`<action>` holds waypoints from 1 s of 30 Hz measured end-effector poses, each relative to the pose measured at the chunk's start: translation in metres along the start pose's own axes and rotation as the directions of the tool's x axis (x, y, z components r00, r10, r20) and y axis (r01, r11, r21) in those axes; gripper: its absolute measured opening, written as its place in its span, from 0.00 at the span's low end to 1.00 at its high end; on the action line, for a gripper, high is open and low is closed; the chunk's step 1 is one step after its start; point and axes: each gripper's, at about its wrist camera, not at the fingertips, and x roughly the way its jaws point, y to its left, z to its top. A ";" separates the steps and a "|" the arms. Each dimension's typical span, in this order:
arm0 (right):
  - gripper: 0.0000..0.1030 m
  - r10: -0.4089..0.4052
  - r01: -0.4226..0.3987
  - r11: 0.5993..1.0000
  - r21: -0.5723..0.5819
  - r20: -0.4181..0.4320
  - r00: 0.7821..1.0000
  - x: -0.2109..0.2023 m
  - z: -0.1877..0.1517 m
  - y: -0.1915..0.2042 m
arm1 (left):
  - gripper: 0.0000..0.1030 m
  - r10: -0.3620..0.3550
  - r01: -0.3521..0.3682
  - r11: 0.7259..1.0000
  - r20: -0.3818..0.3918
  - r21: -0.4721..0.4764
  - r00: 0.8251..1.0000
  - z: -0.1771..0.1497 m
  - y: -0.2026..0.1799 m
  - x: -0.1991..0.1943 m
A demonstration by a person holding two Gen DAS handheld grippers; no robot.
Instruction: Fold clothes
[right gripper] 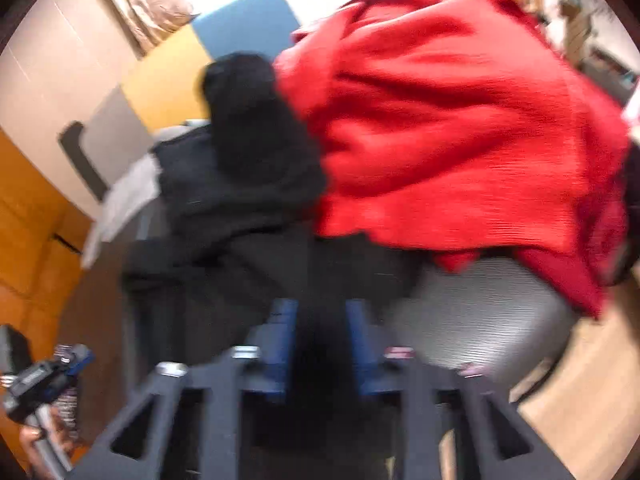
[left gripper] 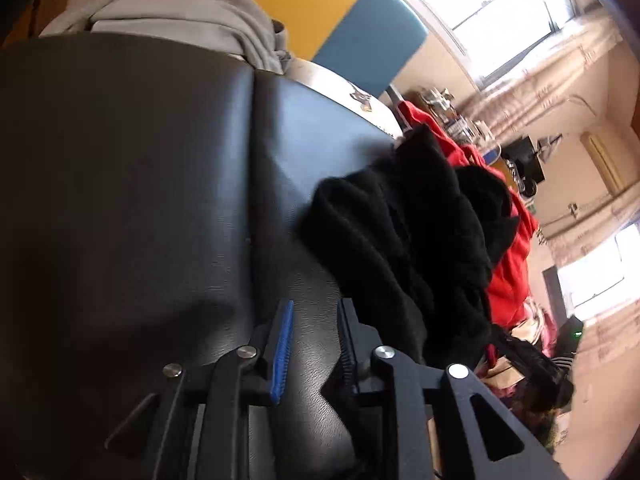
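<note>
In the left wrist view my left gripper (left gripper: pixel 314 320) is open and empty just above a black leather seat (left gripper: pixel 140 168). A crumpled black garment (left gripper: pixel 404 248) lies right of it, touching the right finger's outer side. A red garment (left gripper: pixel 508 276) lies behind the black one. In the blurred right wrist view my right gripper (right gripper: pixel 318 320) has its blue pads (right gripper: pixel 280 344) apart with dark fabric between them; whether it grips is unclear. The black garment (right gripper: pixel 248 160) and red garment (right gripper: pixel 452 120) fill the view ahead. The left gripper also shows in the right wrist view (right gripper: pixel 44 380) at bottom left.
A folded grey garment (left gripper: pixel 180 20) lies at the far end of the seat. Yellow and blue cushions (left gripper: pixel 360 28) stand behind it. A grey ribbed surface (right gripper: pixel 480 320) sits under the red garment. Room clutter and windows lie beyond.
</note>
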 end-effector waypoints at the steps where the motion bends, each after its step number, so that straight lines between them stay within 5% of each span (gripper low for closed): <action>1: 0.57 -0.004 0.005 0.999 -0.035 0.017 1.000 -0.006 -0.001 0.003 | 0.28 0.008 -0.008 1.000 0.008 0.019 1.000 0.002 -0.007 0.004; 5: 0.60 0.026 0.010 0.952 -0.305 0.115 0.993 -0.020 0.001 0.060 | 0.36 0.075 -0.079 0.995 0.064 0.065 0.995 0.015 -0.028 0.014; 9: 0.76 0.072 0.047 0.837 -0.545 0.196 0.978 -0.009 -0.005 0.128 | 0.49 0.099 -0.107 0.992 0.107 0.072 0.989 0.037 -0.024 0.026; 12: 0.79 -0.026 0.203 0.747 -0.633 0.277 0.961 0.021 0.007 0.167 | 0.59 0.104 -0.109 0.991 0.063 0.072 0.993 0.058 -0.021 0.047; 15: 0.85 -0.115 0.250 0.694 -0.675 0.238 0.964 0.063 0.025 0.182 | 0.60 0.126 -0.128 0.988 0.019 0.089 0.992 0.073 -0.022 0.072; 17: 0.83 -0.150 0.243 0.705 -0.666 0.196 0.969 0.084 0.030 0.178 | 0.60 0.137 -0.137 0.982 0.005 0.127 0.991 0.079 -0.029 0.090; 20: 0.66 -0.188 0.229 0.741 -0.632 0.132 0.973 0.111 0.034 0.166 | 0.60 0.148 -0.140 0.967 -0.022 0.213 0.989 0.077 -0.044 0.114; 22: 0.29 -0.177 0.190 0.795 -0.576 0.079 0.981 0.122 0.035 0.149 | 0.55 0.192 -0.185 0.946 0.000 0.267 0.981 0.071 -0.054 0.124; 23: 0.25 -0.139 0.137 0.838 -0.528 0.038 0.990 0.126 0.036 0.138 | 0.46 0.214 -0.208 0.933 0.012 0.293 0.977 0.068 -0.058 0.129; 24: 0.24 -0.108 0.100 0.868 -0.486 0.012 0.994 0.128 0.036 0.129 | 0.22 0.205 -0.198 0.936 0.007 0.290 0.979 0.065 -0.059 0.129; 25: 0.22 -0.064 0.051 0.895 -0.444 -0.015 0.998 0.127 0.037 0.122 | 0.13 0.178 -0.171 0.953 -0.005 0.251 0.984 0.063 -0.053 0.124; 27: 0.22 0.052 -0.077 0.931 -0.356 -0.079 0.996 0.124 0.036 0.113 | 0.12 0.147 -0.143 0.977 -0.010 0.155 0.989 0.058 -0.033 0.108; 30: 0.21 0.181 -0.231 0.913 -0.336 -0.172 0.968 0.123 0.024 0.126 | 0.11 0.175 -0.175 0.984 0.027 0.016 0.984 0.046 0.010 0.069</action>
